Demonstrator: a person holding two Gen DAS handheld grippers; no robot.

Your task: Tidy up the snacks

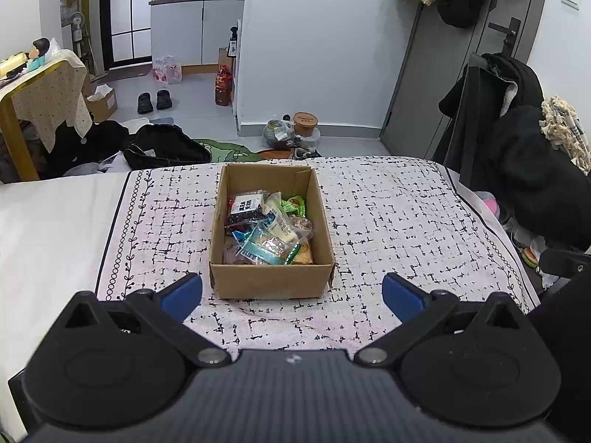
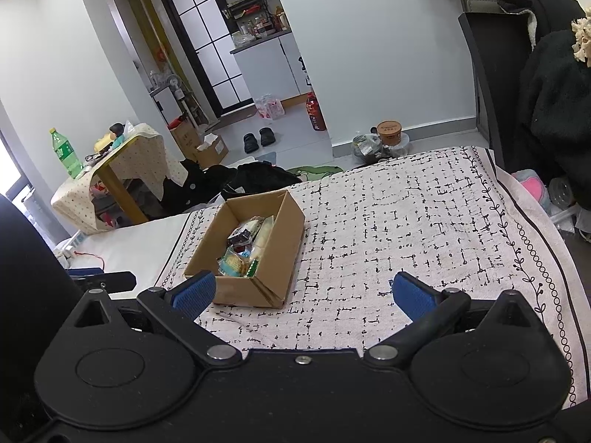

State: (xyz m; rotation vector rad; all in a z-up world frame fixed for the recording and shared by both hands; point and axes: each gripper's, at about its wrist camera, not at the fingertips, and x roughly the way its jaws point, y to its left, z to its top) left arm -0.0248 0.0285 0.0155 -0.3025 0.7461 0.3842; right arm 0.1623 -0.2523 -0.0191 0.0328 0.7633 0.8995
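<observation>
From your left wrist view, your left claw [image 1: 291, 295] is spread wide with nothing between its blue pads [image 1: 181, 297], hovering just in front of the one cardboard box [image 1: 271, 284]. That box is open-topped, plain brown, and sits on the patterned cloth [image 1: 388, 221], a pale sheet with black dashes and a leafy border, roughly in the middle of it. Inside you can see a loose heap of snack packets [image 1: 267, 227]: one dark packet with a white label at the back left, one bright green wrapper at the back right, one cream pouch in the centre, and a teal-edged clear packet lying on top toward the front; the rest overlap too much for you to count them. Nothing lies on the cloth outside the box. From your right wrist view, your right claw [image 2: 304, 293] is likewise wide open and empty, its blue pads [image 2: 413, 297] held above the cloth [image 2: 406, 221]. Here the same single box [image 2: 275, 258] sits to the left, just beyond the left pad, turned at an angle so that its near corner faces you, and the packets [image 2: 245, 245] fill its floor. At the far left you can make out a side tabletop [image 2: 110, 162] carrying one green bottle [image 2: 66, 153].
</observation>
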